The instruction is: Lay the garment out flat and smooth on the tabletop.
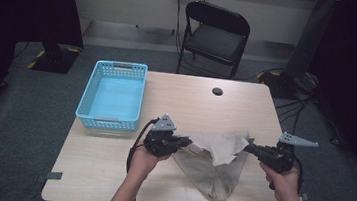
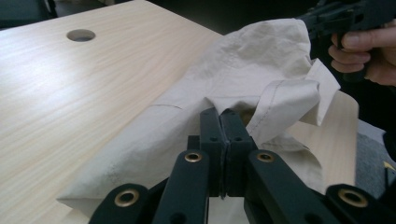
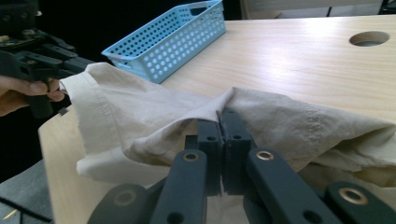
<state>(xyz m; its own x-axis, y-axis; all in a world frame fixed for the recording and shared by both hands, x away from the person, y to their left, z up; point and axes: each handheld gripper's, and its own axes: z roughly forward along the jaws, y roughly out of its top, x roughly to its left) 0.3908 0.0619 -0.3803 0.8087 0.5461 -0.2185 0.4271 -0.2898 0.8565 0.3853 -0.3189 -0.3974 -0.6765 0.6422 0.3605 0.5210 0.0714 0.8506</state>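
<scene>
Left claw (image 1: 188, 142) and right claw (image 1: 251, 148), tips pointing inward at each other, each grasp the beige cloth (image 1: 213, 159).

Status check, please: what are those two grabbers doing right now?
Left gripper and right gripper: jaws shut on beige cloth. Cloth partly lifted. Blue basket stands apart.

The cloth (image 1: 213, 159) is beige, matt, creased woven fabric. The table (image 1: 109, 163) is smooth pale wood-grain. The basket (image 1: 112, 95) is perforated blue plastic.

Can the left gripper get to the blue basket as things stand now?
Probably not at once: the left gripper is shut on the beige cloth. The bare table toward the blue basket looks free.
</scene>
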